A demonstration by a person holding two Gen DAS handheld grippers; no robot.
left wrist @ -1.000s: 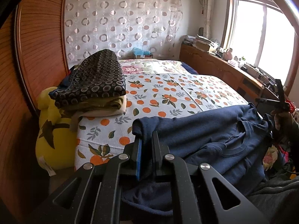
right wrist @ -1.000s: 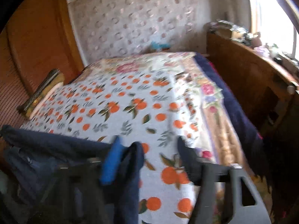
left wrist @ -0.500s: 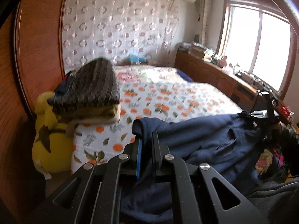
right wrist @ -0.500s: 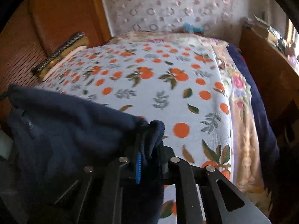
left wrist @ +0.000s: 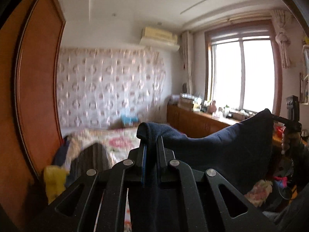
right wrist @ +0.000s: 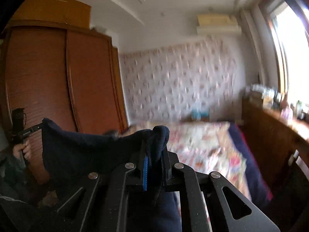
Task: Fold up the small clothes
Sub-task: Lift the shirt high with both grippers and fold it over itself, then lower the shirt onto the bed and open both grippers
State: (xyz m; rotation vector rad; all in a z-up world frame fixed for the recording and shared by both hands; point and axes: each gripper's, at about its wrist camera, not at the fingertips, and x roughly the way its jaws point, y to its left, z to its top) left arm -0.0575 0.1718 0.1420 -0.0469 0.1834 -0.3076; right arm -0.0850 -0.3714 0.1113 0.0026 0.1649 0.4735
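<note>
Left tool (left wrist: 150,145): black hard-plastic linkage arms with round metal pivot pins, blue ribbed pad on one finger, jaws clamped together on a bunched corner of the navy garment (left wrist: 231,147). Right tool (right wrist: 154,147): same build, blue ribbed pad visible, jaws likewise clamped on the opposite corner of the garment (right wrist: 87,147). The garment is soft, matte, fleece-like knit; it hangs in the air between the two tools, its top edge sagging in a shallow curve, with the body draping down in front of the near edge of the bed (right wrist: 202,145). Each corner rolls into a thick rounded lump over the fingertips. In the left wrist view the right tool (left wrist: 285,121) shows at the far right end of the cloth; in the right wrist view the left tool (right wrist: 29,131) shows at the far left, with a hand (right wrist: 24,150) wrapped around its grip. Bed cover is a pale floral print, blurred; a dark blue blanket edge runs along its right side. Left: a wooden wardrobe (right wrist: 58,87) with fine horizontal slats and curved trim. Far wall: a sheer curtain (left wrist: 108,85) with a ring pattern. Right: a wooden desk (left wrist: 202,119) with small clutter under a bright window (left wrist: 243,73). Boxy air conditioner (left wrist: 159,36) high on the far wall.
</note>
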